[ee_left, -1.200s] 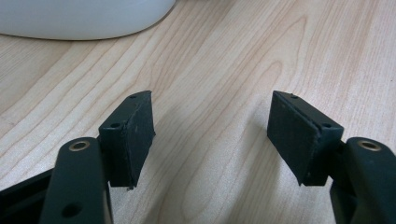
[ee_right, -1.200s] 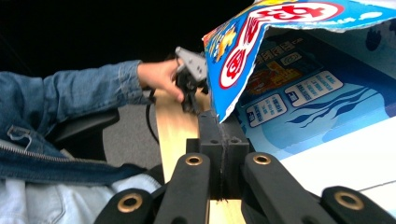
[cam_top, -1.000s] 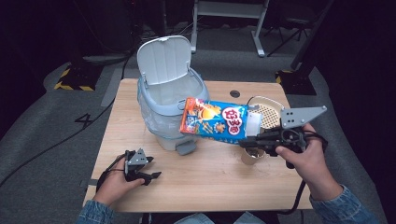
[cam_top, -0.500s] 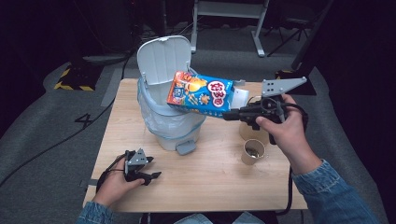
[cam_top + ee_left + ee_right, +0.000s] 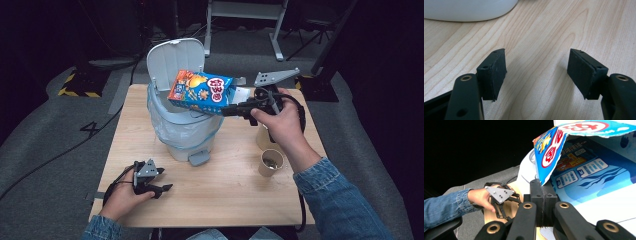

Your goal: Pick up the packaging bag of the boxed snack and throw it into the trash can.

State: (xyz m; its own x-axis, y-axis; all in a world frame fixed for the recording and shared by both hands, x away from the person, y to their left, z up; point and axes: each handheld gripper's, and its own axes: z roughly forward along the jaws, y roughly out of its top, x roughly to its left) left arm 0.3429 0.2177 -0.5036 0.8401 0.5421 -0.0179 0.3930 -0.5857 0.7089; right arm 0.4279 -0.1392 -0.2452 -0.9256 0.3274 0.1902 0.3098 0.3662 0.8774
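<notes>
A blue and orange snack bag [image 5: 200, 92] hangs tilted over the open white pedal bin [image 5: 182, 132], which is lined with a clear bag. My right gripper [image 5: 227, 111] is shut on the bag's right edge and holds it just right of the bin's rim. In the right gripper view the jaws [image 5: 541, 195] are pressed together on a corner of the snack bag [image 5: 579, 170]. My left gripper [image 5: 162, 187] rests on the table near the front left, open. In the left gripper view its pads [image 5: 496, 72] stand wide apart over bare wood.
The bin's lid [image 5: 175, 60] stands upright at the back. A paper cup [image 5: 271, 162] stands right of the bin, and a second cup [image 5: 262, 137] is partly hidden behind my right hand. The wooden table [image 5: 225, 195] ends close behind the bin.
My right hand has carried the snack bag left and slightly up, from above the cups to over the bin's opening. The left hand has stayed still.
</notes>
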